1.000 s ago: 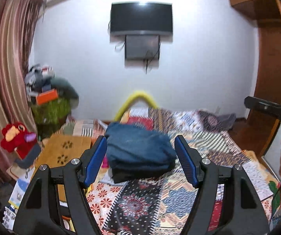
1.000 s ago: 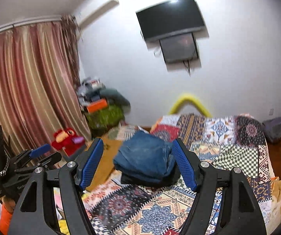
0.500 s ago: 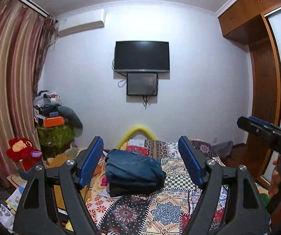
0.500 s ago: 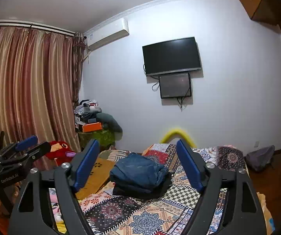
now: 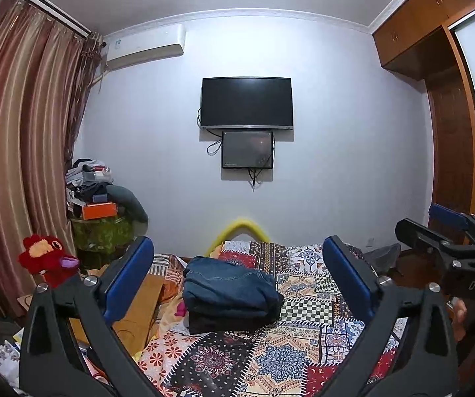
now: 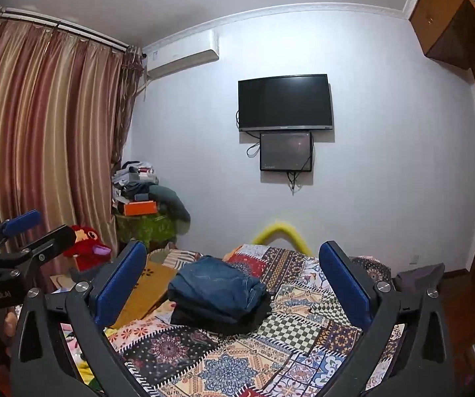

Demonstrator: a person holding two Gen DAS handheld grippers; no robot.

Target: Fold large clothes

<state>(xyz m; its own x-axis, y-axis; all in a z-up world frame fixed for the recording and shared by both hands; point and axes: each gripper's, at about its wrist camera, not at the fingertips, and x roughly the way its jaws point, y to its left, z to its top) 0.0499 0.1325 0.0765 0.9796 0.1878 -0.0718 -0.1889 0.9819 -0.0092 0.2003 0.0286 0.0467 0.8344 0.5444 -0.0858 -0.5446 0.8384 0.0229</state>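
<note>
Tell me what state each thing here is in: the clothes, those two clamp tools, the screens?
Blue jeans: folded, lying atop dark folded clothes on the bed.
Left gripper: jaws just opened wide, holding nothing.
Right gripper: jaws just opened wide, holding nothing.
TV: off, dark.
Curtains: drawn shut.
</note>
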